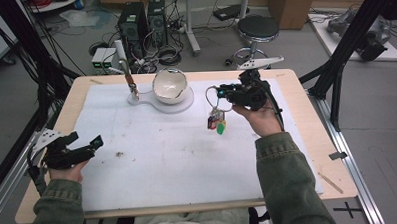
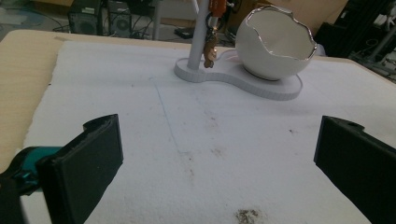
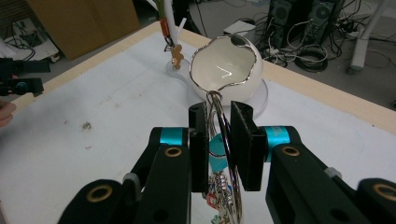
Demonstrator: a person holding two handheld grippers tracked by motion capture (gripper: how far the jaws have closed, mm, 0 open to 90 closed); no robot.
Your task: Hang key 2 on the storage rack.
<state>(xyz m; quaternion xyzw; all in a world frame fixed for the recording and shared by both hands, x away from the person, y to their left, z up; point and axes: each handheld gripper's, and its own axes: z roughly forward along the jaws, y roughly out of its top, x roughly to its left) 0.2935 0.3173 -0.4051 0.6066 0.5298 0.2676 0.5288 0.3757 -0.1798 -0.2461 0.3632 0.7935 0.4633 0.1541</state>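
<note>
Right hand-held gripper clamps the key ring, lifted above the counter beside the egg-shaped bowl; carry step, I'd say; next, steer to bowl or hook stand; left hand-held gripper gapes idle.

A wooden table carries a white mat, with a white stand on the mat.

On the counter a mat carries a stand at its far edge, holding an eggshell bowl right of its post.
</note>
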